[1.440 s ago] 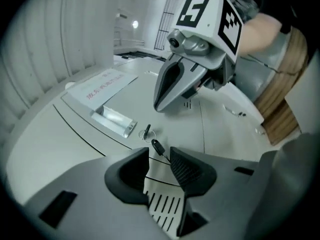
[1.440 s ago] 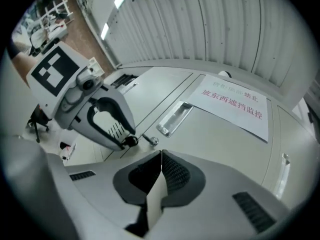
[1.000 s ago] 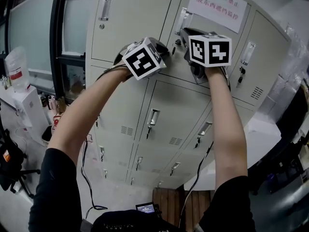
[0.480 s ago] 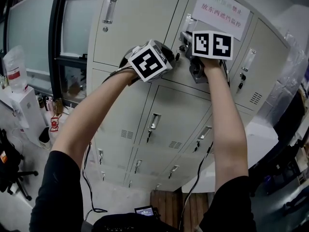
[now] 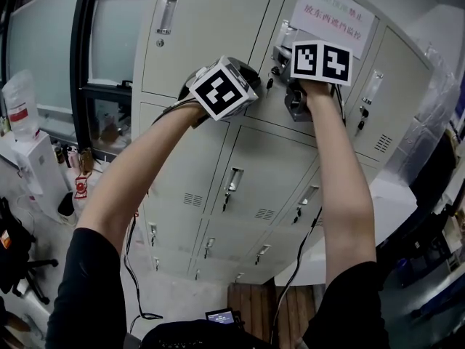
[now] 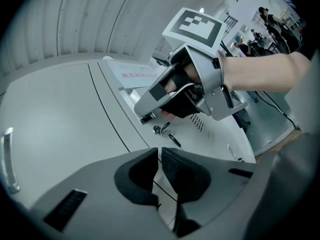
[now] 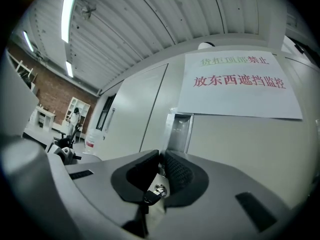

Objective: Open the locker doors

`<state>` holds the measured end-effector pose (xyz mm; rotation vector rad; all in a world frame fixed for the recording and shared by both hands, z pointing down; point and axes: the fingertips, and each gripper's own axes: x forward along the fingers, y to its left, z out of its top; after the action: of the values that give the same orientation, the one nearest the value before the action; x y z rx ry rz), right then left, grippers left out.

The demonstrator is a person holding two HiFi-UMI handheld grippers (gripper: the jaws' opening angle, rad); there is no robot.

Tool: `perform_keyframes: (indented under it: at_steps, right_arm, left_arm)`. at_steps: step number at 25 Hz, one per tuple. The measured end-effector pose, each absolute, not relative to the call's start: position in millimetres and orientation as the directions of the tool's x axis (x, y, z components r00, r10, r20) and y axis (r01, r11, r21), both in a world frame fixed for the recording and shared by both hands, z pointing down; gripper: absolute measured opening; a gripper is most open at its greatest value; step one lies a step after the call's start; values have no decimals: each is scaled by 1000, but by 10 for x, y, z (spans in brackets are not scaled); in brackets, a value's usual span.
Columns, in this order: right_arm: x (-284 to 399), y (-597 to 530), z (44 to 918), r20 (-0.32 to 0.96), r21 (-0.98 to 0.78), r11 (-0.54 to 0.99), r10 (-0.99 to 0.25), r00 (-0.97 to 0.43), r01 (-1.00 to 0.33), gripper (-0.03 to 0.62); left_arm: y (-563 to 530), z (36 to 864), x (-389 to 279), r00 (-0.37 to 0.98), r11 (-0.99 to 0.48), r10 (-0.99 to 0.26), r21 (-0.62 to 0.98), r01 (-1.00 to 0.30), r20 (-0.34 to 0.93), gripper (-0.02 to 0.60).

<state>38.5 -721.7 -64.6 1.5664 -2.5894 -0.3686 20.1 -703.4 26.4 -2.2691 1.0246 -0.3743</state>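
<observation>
Your right gripper (image 5: pixel 282 51) is up at the top middle door (image 7: pixel 240 149) of the grey-beige metal locker bank (image 5: pixel 211 151), the closed door with the white paper notice in red and green print (image 5: pixel 330 13). Its tips sit at the lower edge of the recessed silver handle (image 7: pixel 180 129). The jaws are drawn together to a thin slit, and I cannot tell whether they nip the handle's lip. Just below them, the small key in the round lock (image 6: pixel 159 129) sits free of your grip. Your left gripper (image 6: pixel 160 151) is just left of the right one, near the seam between that door and its left neighbour. Its jaws are all but together on nothing.
</observation>
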Motion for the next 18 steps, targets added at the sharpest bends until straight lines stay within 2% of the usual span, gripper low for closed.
perform_keyframes:
  at_steps: [6,9,18]
  right_arm:
    - [377,-7023,-645,-50,262,458,-873,-485,-850,55]
    - [391,-6894,-627,-58,265,470,-864,-501,-842,55]
    - [486,-6420,-622,-99,244,500,-840,-534,-831,55]
  left_arm:
    - [-6927,258,173,707,-569,-707,-581,-582,-17,44]
    - [-6865,343,214,753,-638,-657,-541,-548,12,132]
    - [-6474,433,384,894,-810,-447,-439,-388,36,133]
